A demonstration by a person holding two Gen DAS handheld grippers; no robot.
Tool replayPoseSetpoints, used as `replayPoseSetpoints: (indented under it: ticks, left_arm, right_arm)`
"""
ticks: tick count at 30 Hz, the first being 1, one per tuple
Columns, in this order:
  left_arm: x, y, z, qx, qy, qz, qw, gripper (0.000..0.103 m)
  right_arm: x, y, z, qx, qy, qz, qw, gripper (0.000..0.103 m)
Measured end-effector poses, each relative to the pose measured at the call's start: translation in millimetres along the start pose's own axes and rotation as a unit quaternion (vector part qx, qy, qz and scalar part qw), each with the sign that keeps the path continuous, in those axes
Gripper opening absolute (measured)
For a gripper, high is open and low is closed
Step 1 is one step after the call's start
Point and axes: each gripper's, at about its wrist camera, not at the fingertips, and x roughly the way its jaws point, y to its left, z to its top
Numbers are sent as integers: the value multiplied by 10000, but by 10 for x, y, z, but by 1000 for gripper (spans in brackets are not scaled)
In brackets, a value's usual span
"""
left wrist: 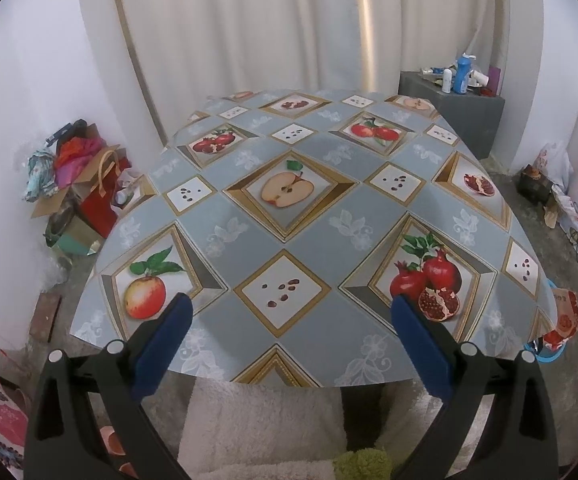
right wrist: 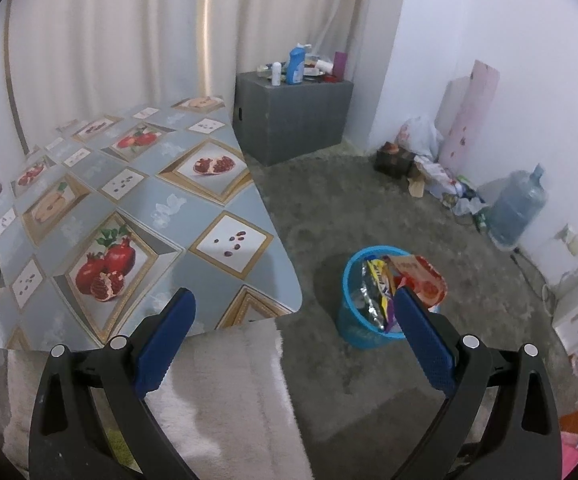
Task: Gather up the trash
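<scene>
A table (left wrist: 289, 220) under a fruit-print oilcloth fills the left wrist view; a grey box (right wrist: 293, 116) topped with a blue bottle (right wrist: 296, 66) and toiletries stands beyond it by the curtain (right wrist: 129, 40). A water jug (right wrist: 519, 210) sits against the right wall. On the carpet just off the table's corner, the blue wastebasket (right wrist: 351, 320) holds snack wrappers (right wrist: 377, 288) and a red-and-white packet (right wrist: 425, 278); their print is unreadable. The left gripper (left wrist: 291, 312) and the right gripper (right wrist: 295, 308) both hang with fingers spread wide, empty.
</scene>
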Motion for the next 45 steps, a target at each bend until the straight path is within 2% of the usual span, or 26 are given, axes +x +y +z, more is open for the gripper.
replayPoseSetpoints:
  ticks: [25, 45]
  left_arm:
    - [15, 1, -35, 17, 94, -44, 9999, 97]
    - [13, -58, -68, 80, 169, -304, 9994, 97]
  right_arm:
    - [21, -22, -16, -12, -13, 26, 10000, 95]
    - [-6, -72, -10, 58, 10, 2, 10000, 95]
